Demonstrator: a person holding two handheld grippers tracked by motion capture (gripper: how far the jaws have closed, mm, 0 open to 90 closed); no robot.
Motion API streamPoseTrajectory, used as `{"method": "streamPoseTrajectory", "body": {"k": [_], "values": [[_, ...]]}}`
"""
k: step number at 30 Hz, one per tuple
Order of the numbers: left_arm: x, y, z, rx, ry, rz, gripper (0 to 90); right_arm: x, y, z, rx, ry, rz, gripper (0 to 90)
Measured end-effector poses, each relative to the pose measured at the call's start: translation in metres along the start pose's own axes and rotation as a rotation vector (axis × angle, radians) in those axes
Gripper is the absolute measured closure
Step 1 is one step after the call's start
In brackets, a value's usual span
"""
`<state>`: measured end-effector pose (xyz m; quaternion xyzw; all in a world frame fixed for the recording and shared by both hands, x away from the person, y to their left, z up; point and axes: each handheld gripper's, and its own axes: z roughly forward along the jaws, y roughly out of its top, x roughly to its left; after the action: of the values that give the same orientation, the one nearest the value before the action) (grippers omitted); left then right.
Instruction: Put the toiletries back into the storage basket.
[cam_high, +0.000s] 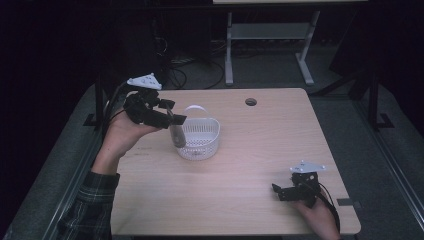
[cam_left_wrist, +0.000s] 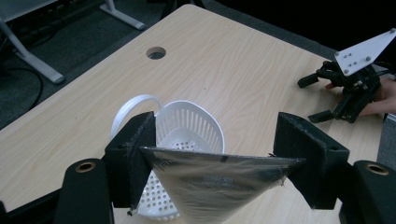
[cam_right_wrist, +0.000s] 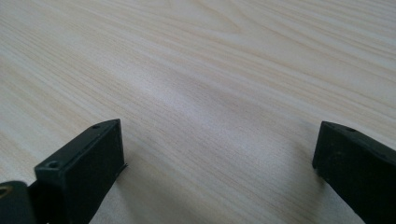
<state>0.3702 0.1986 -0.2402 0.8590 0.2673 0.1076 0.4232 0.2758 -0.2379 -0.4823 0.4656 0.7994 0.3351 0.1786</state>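
Pale wood table (cam_high: 250, 165) w/ cable hole (cam_high: 251, 102), dark room, grey floor (cam_high: 270, 70)

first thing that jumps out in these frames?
The left tongs, raised at the table's left side, clamp a shiny silver pouch by its top edge, hanging beside the near-left rim of a white slotted basket with a looped handle. The right tongs rest open and empty low at the near right corner.
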Motion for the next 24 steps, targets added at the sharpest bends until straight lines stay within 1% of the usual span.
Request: {"method": "streamPoseTrajectory", "body": {"k": [9, 14, 15, 20, 24], "values": [[0.007, 0.006, 0.014, -0.005, 0.02, -0.022, 29.6, 0.0, 0.0, 0.0, 0.0, 0.0, -0.001, 1.4], [0.011, 0.01, 0.02, 0.001, 0.046, -0.02, 29.6, 0.0, 0.0, 0.0, 0.0, 0.0, -0.001, 1.5], [0.011, 0.01, 0.021, 0.006, 0.052, -0.016, 29.6, 0.0, 0.0, 0.0, 0.0, 0.0, 0.0, 1.5], [0.016, 0.008, 0.028, 0.019, 0.074, -0.025, 29.6, 0.0, 0.0, 0.0, 0.001, 0.001, -0.001, 1.4], [0.021, 0.005, 0.033, 0.027, 0.082, -0.039, 29.6, 0.0, 0.0, 0.0, 0.0, 0.001, 0.0, 1.5]]}}
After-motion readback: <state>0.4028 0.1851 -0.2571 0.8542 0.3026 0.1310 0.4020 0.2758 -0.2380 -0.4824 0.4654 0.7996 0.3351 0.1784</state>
